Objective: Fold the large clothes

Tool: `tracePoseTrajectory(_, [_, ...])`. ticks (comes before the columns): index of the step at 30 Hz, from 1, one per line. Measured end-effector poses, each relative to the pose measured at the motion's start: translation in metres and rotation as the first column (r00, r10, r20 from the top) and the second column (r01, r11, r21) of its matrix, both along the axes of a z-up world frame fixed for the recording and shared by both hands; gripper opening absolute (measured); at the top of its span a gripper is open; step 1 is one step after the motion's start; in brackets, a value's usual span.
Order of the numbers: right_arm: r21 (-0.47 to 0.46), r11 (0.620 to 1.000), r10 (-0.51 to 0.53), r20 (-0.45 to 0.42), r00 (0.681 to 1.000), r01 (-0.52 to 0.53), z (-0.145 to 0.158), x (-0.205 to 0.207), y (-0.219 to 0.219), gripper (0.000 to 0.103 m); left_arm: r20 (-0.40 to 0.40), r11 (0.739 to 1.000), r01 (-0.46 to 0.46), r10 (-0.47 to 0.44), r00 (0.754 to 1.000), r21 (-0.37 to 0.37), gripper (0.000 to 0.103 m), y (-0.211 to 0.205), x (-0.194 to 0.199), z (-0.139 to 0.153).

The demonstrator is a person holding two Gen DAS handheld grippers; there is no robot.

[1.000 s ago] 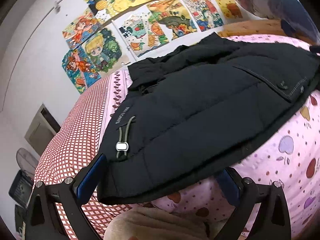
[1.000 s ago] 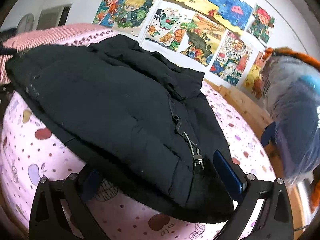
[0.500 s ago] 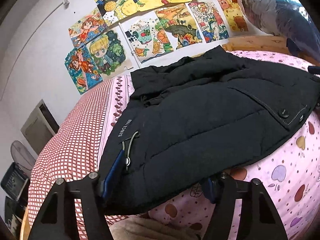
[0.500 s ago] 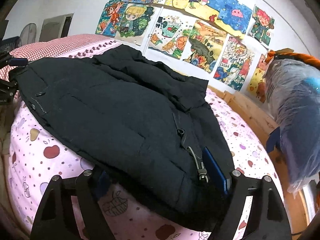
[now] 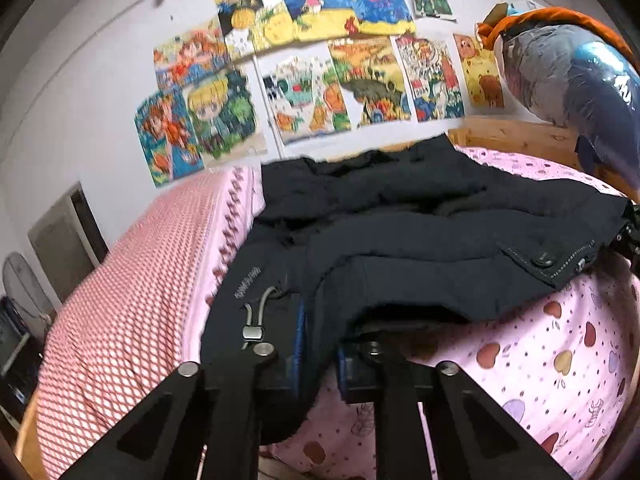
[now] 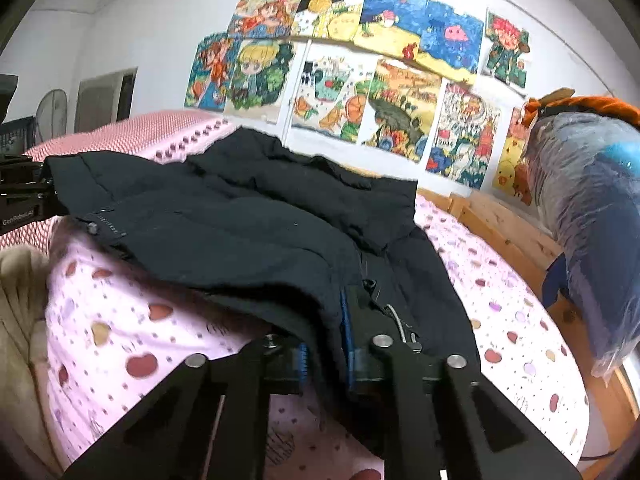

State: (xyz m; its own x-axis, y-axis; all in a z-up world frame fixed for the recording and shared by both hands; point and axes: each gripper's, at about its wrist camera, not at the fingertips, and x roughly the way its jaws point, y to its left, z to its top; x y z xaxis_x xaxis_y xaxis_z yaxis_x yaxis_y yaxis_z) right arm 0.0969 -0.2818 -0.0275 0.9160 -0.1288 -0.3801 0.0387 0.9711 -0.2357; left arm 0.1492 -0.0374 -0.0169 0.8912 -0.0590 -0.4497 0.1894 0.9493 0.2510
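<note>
A black padded jacket [image 5: 400,240] lies spread on a bed with a pink heart-print sheet [image 5: 540,360]. My left gripper [image 5: 318,344] is closing its jaws on the jacket's near hem corner, beside a drawcord toggle [image 5: 253,332], and its pads pinch the cloth. In the right wrist view the same jacket [image 6: 240,232] stretches away to the left. My right gripper [image 6: 326,344] is closing on the opposite hem corner, next to the zip, with fabric pressed between its pads. The hem is lifted off the sheet [image 6: 120,320] at both corners.
Drawings cover the white wall behind the bed. A plastic-wrapped bundle [image 6: 592,208] sits on the wooden bed frame [image 6: 500,224] at the right. A red checked sheet [image 5: 120,300] covers the bed's left part. A fan [image 5: 20,280] stands far left. Beige cloth [image 6: 16,300] lies near left.
Both grippers went from wide open around the hem to pinching it. The left one rose and rolled, lifting its corner; folds now run across the jacket.
</note>
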Motion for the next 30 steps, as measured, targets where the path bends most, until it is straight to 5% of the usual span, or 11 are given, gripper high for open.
tracePoseTrajectory(10, [0.027,1.0,-0.01,0.133,0.991,0.006,0.034,-0.032,-0.001,0.008,0.099,0.999,0.008,-0.002,0.995,-0.054,0.008,0.004,-0.029,0.038])
tracePoseTrajectory(22, [0.035,0.999,-0.019,0.25,0.968,0.01,0.076,-0.084,0.005,0.007,0.126,0.994,0.066,-0.054,0.991,-0.092,0.008,0.016,-0.065,0.086])
tracePoseTrajectory(30, [0.034,0.999,-0.009,0.273,0.962,-0.001,0.093,-0.075,0.001,0.007,0.142,0.993,0.066,-0.052,0.989,-0.093,0.008,0.013,-0.057,0.1])
